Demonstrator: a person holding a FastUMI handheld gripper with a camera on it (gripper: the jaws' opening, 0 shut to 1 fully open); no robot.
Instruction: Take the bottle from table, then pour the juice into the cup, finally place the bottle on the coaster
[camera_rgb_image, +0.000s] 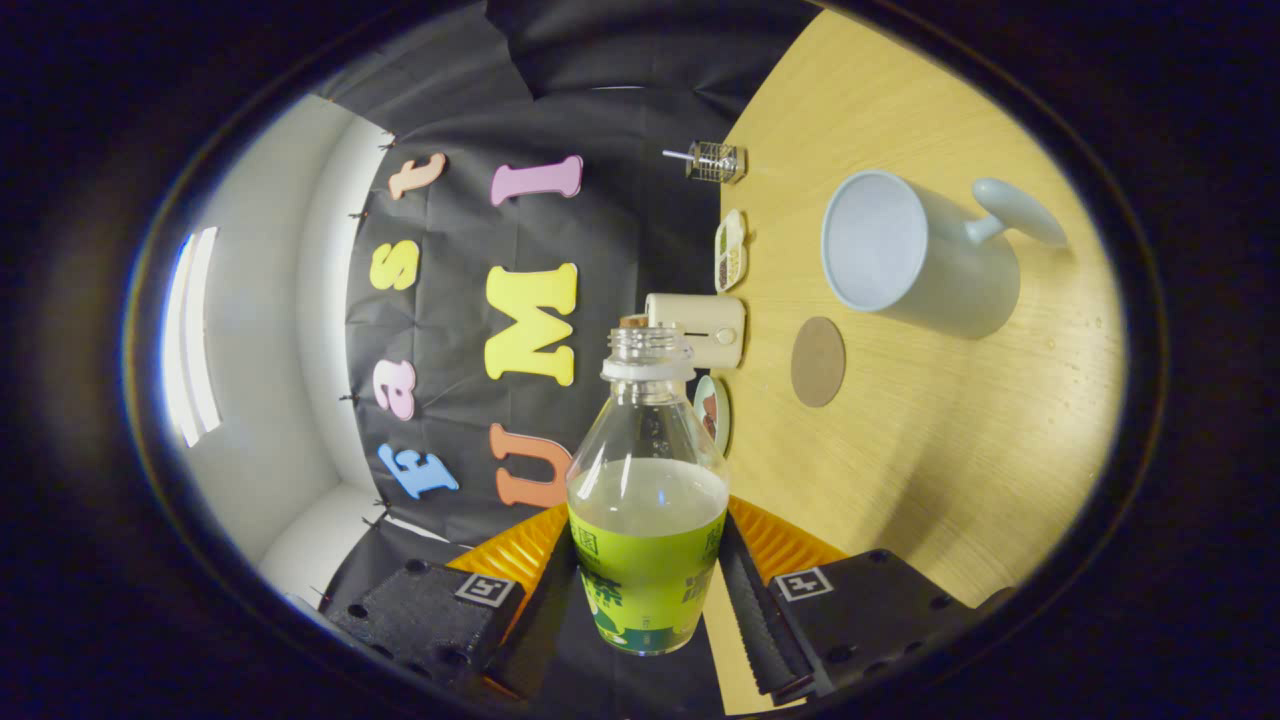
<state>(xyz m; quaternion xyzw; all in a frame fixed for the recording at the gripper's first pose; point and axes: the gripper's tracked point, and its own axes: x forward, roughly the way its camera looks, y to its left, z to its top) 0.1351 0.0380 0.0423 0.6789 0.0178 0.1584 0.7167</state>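
Observation:
My gripper (648, 600) is shut on a clear bottle (648, 520), both fingers pressing on its green-labelled lower half. The bottle has no cap, and pale juice fills it to just above the label. The gripper is rolled on its side, so the wooden table (950, 470) stands along the right of the bottle. A pale grey cup (905, 245) with a handle stands on the table beyond the fingers to the right, and its open mouth looks empty. A round brown coaster (818, 361) lies on the table between the bottle's neck and the cup.
Along the table's far edge, by the black cloth wall, are a cream box-shaped appliance (700, 328), a small divided snack tray (730, 250), a wire holder (715, 162) and a plate (712, 410) partly hidden behind the bottle. A white wall lies to the left.

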